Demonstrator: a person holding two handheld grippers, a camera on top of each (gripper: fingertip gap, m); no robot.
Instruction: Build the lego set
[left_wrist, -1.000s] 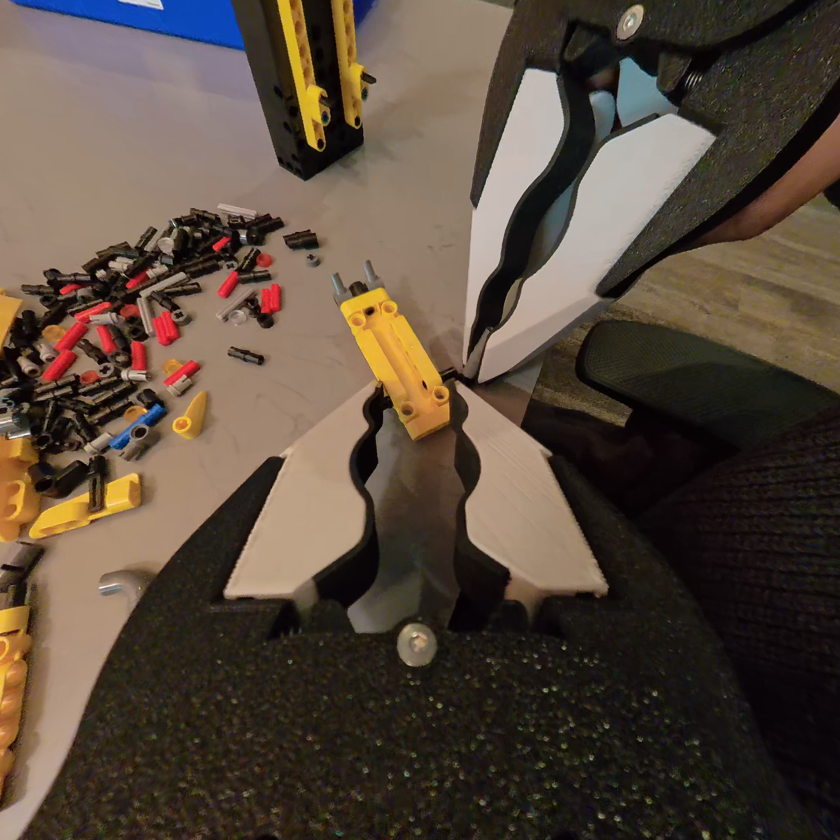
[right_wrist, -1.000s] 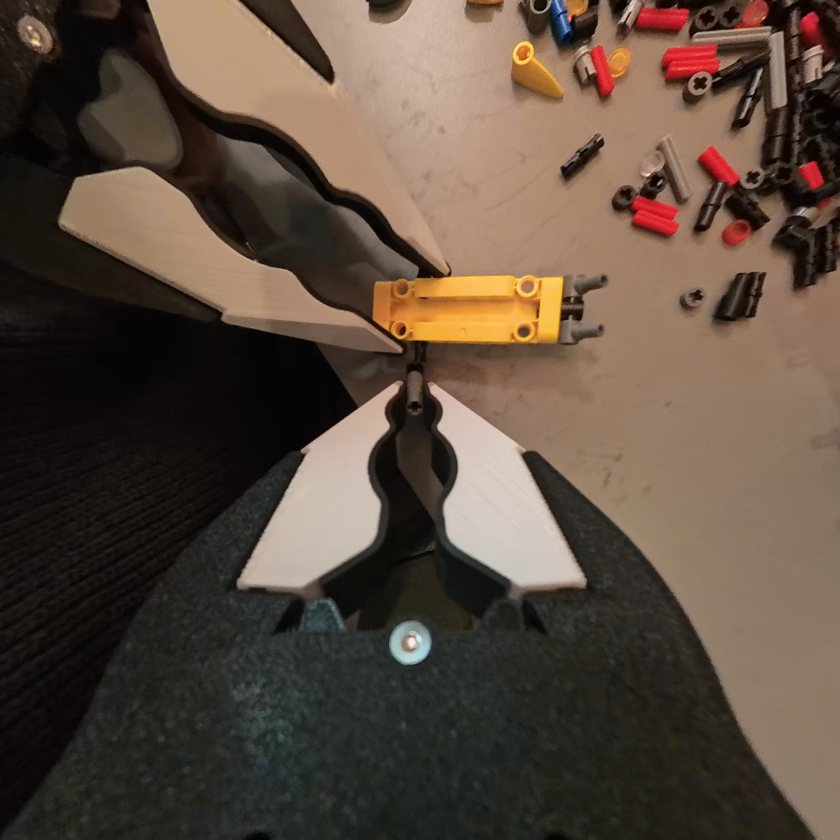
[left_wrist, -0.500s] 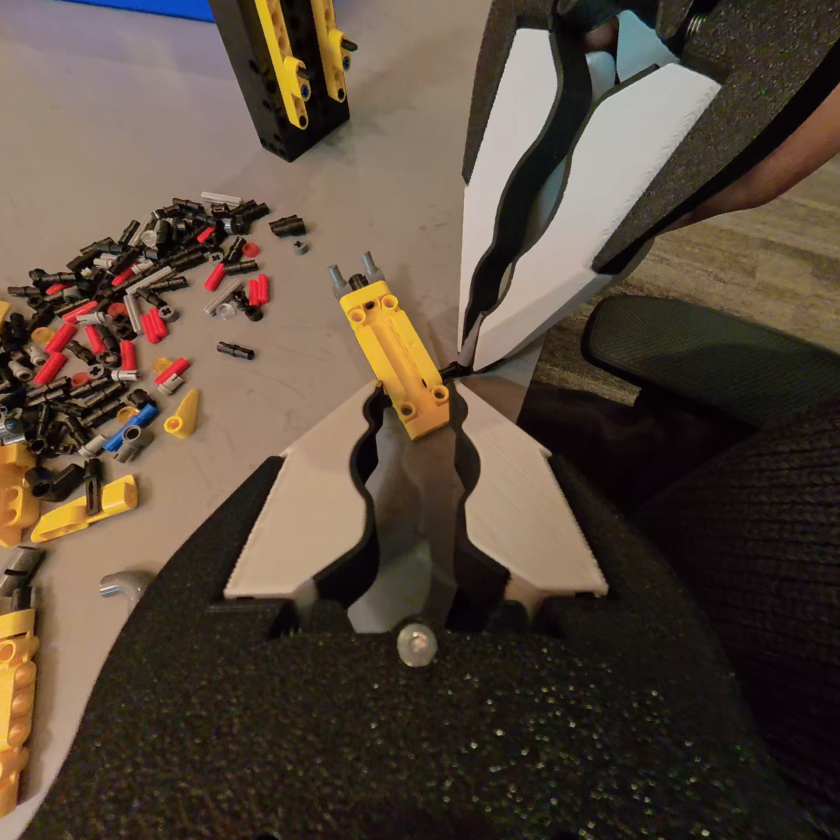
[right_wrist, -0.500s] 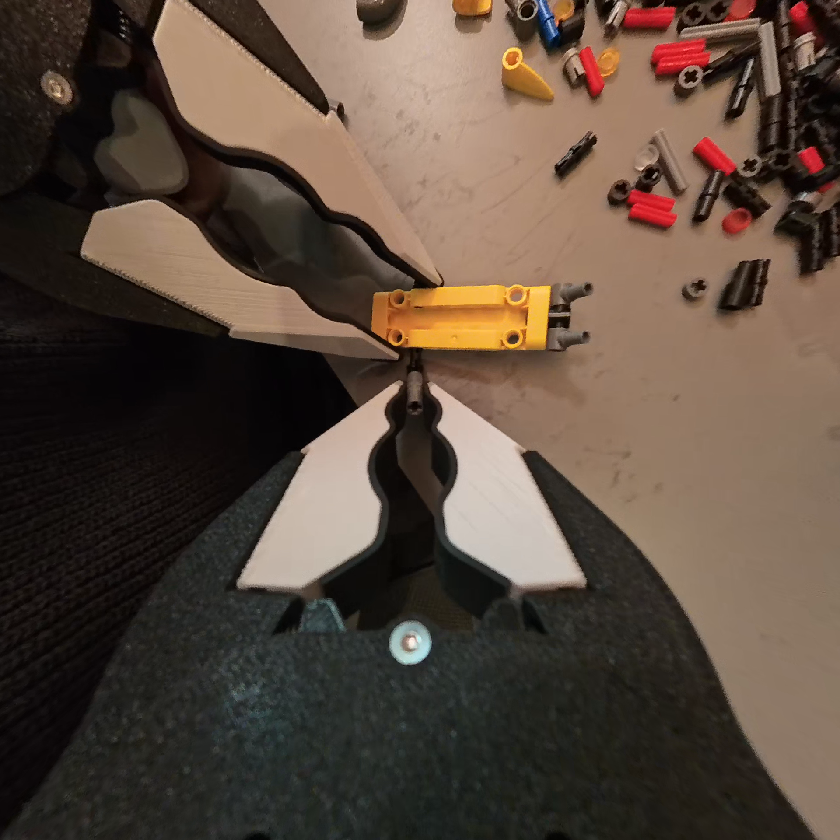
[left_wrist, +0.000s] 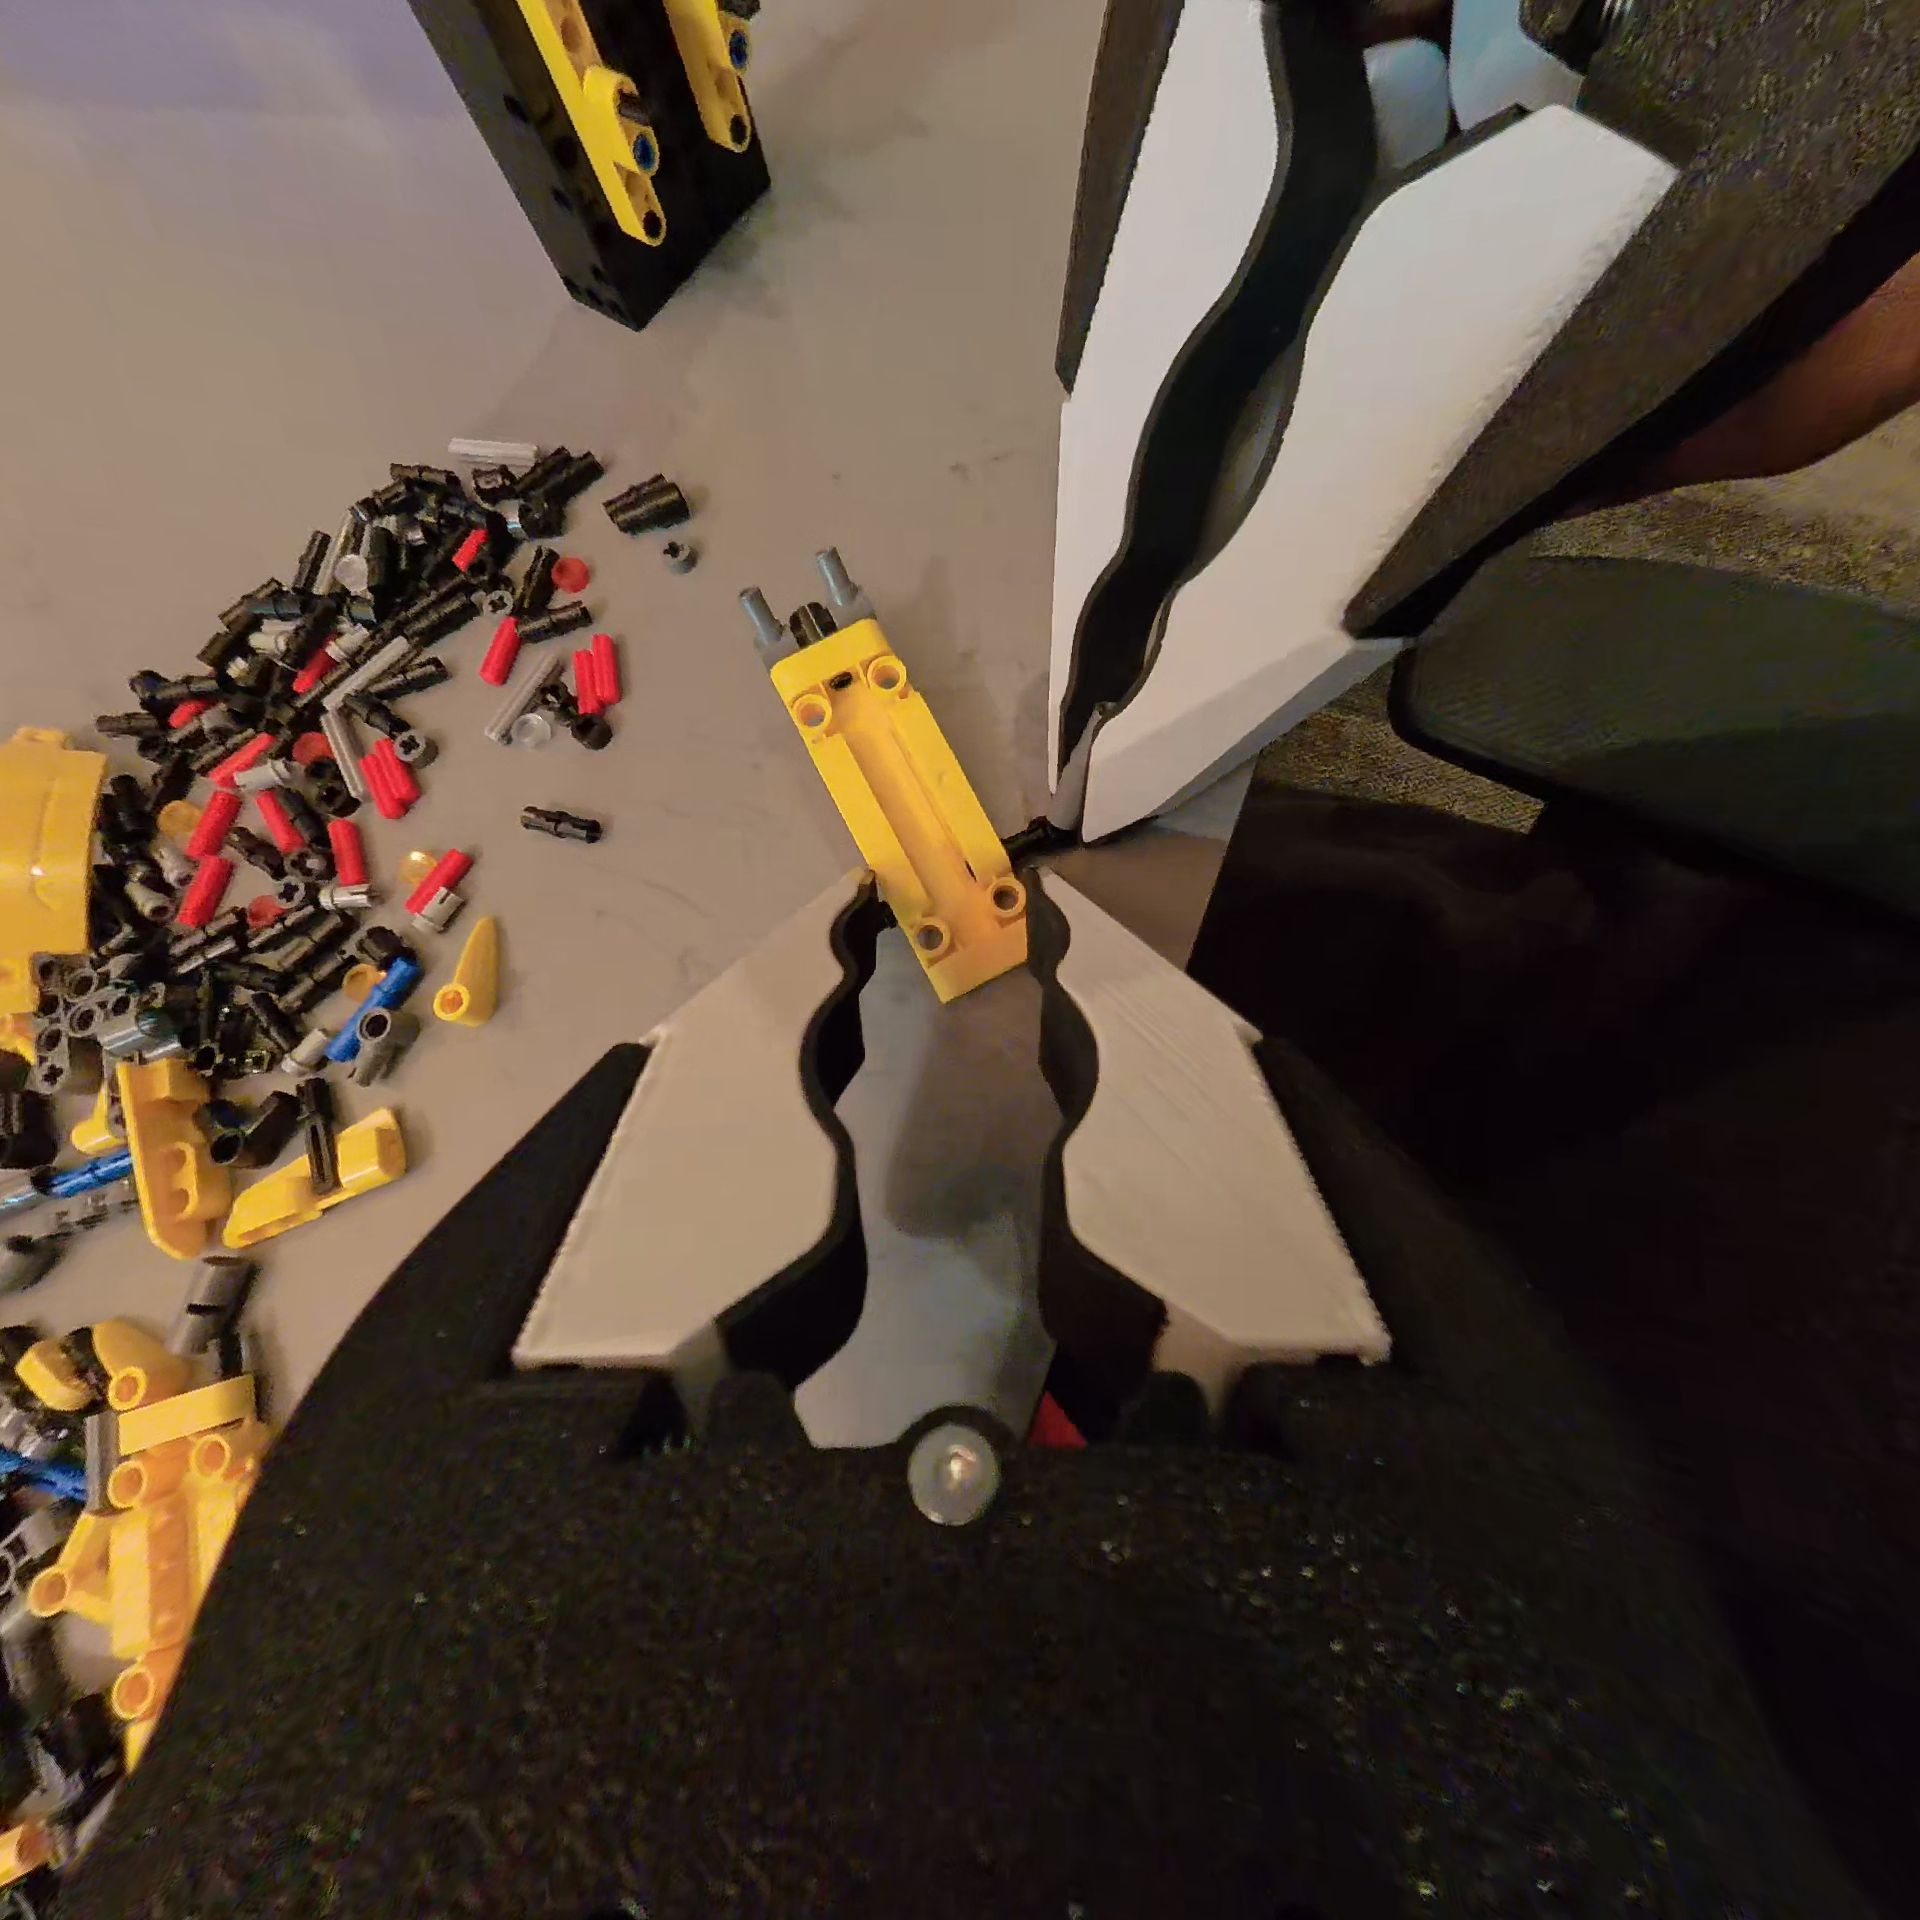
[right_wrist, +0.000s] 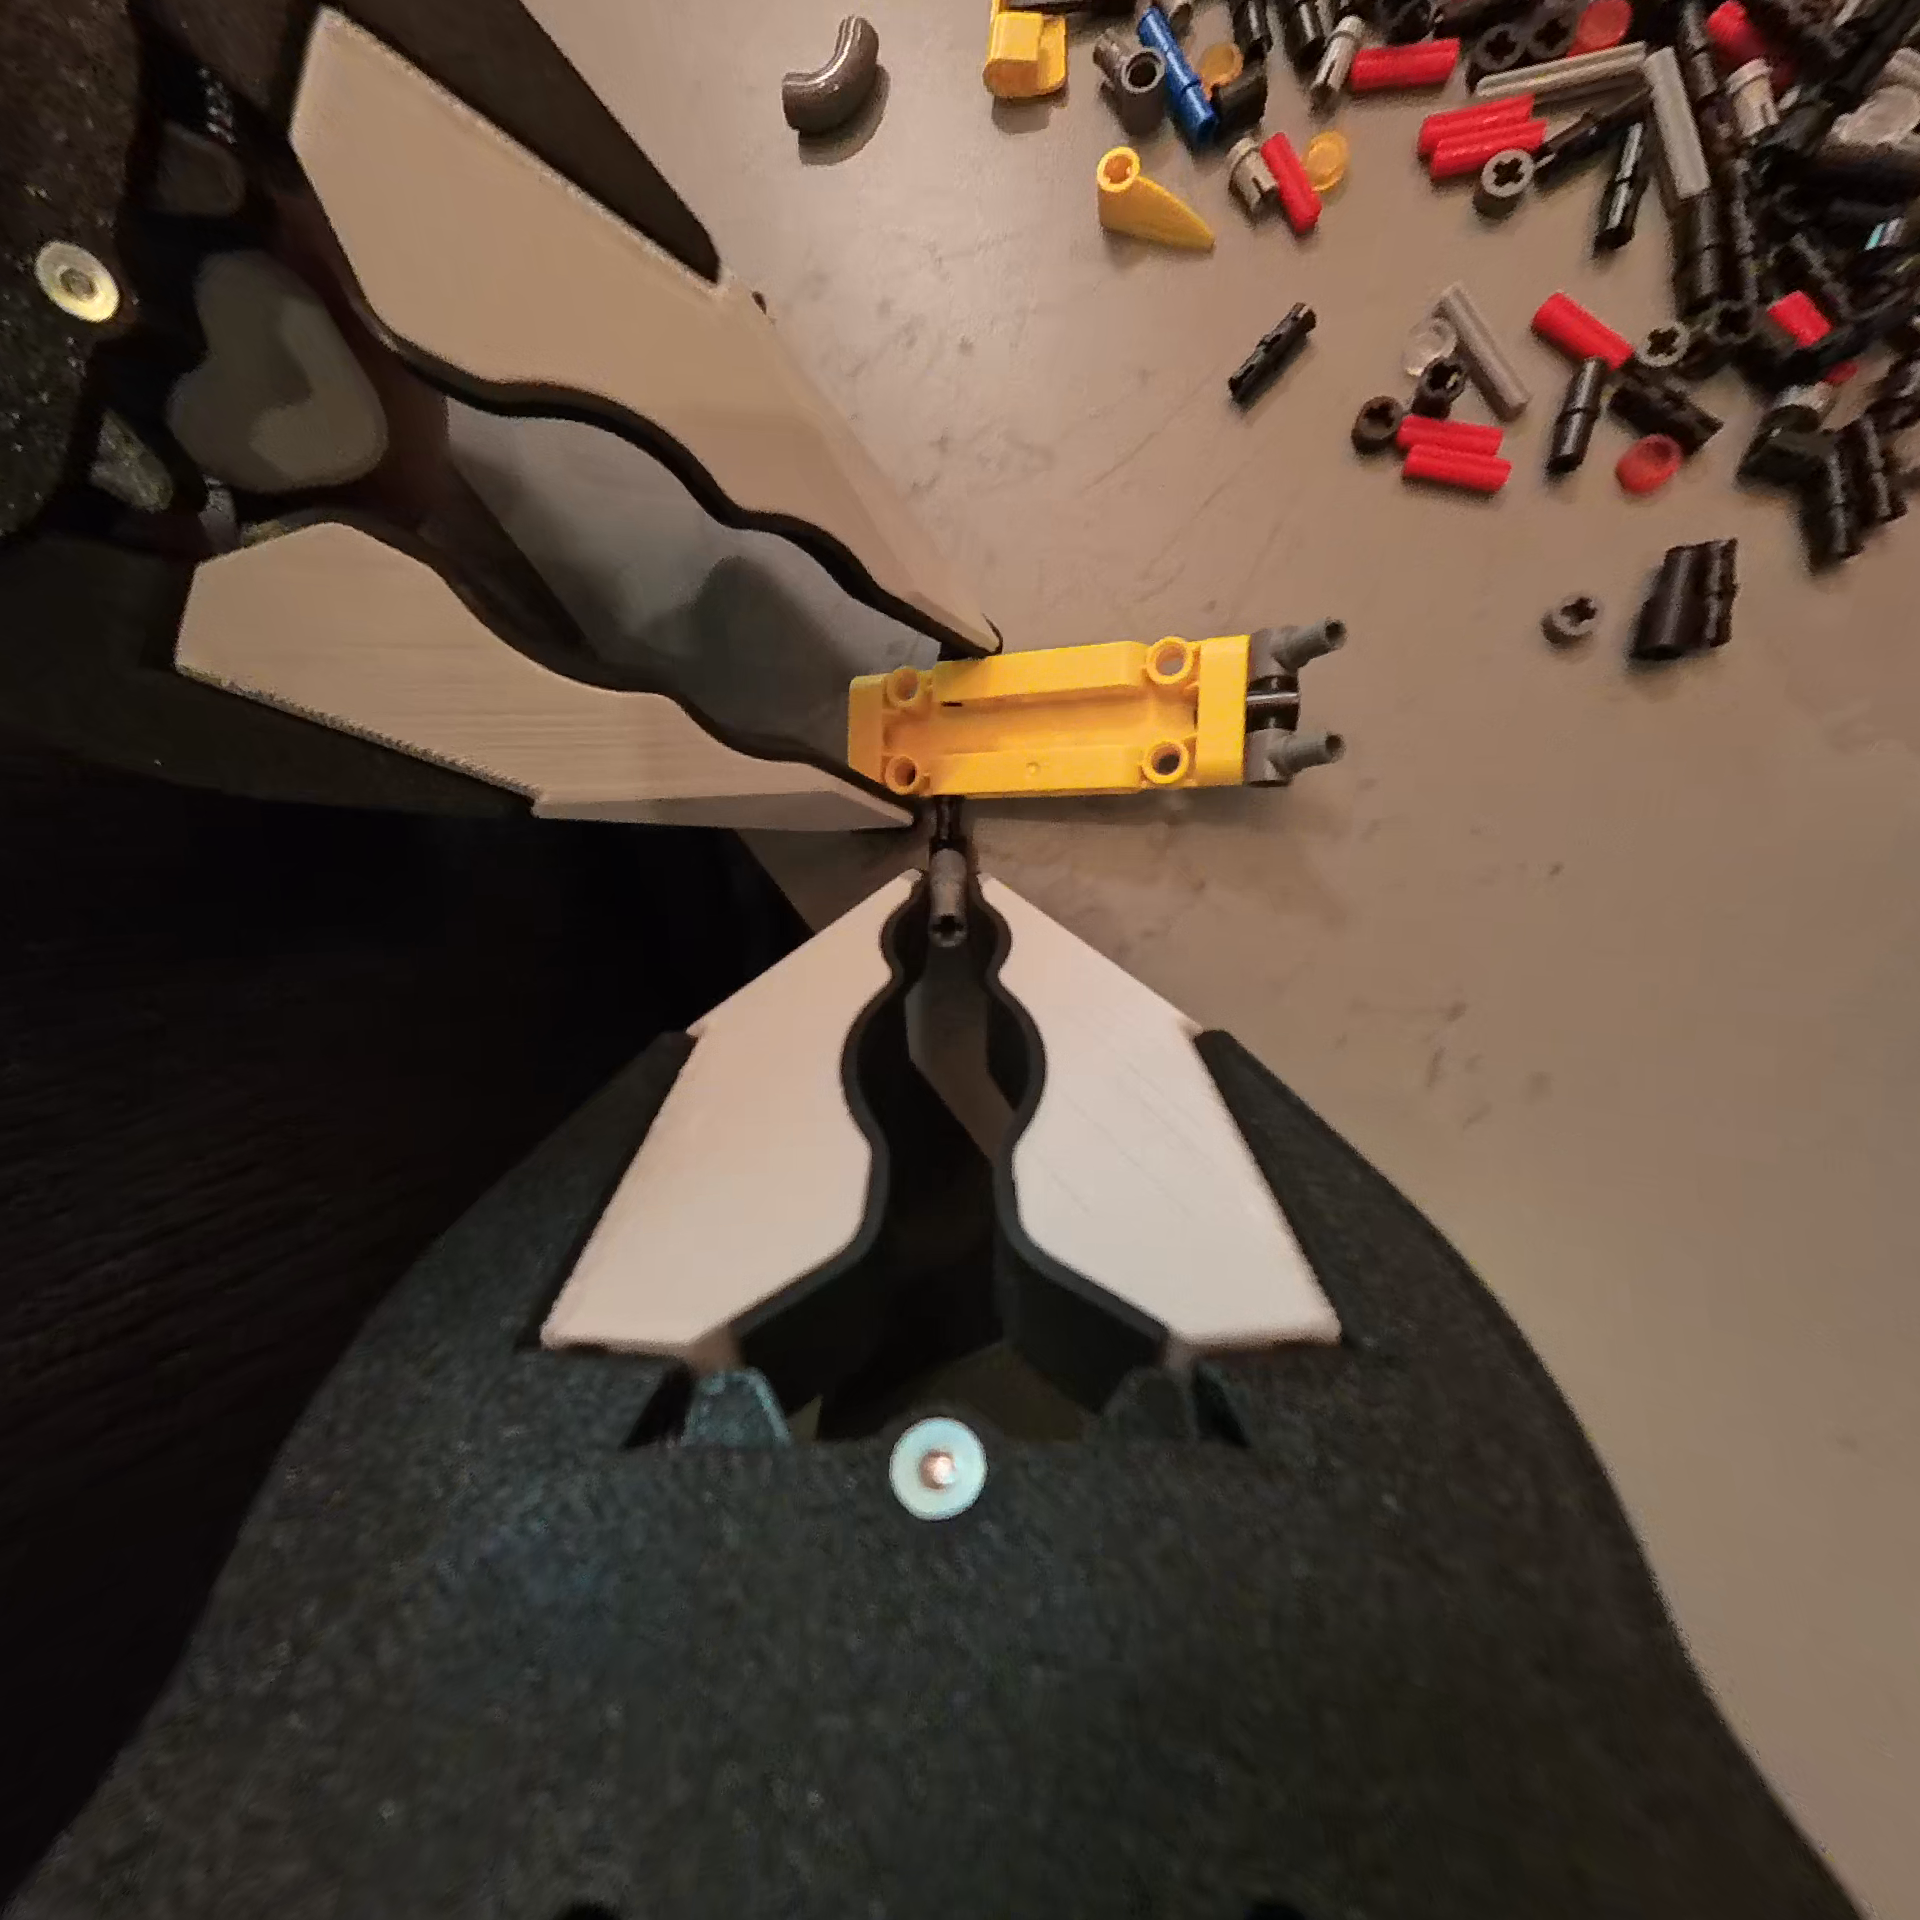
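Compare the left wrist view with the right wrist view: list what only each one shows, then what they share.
Only the left wrist view: a black and yellow beam assembly standing on the table, a large curved yellow shell piece, and a dark mesh chair seat.

Only the right wrist view: a curved dark grey elbow piece, and the open end of the small black pin pinched in the right tool.

Both: the left tool gripping the yellow rectangular brick, the pin meeting that brick's side, the grey table and the scattered red, black and grey pins.
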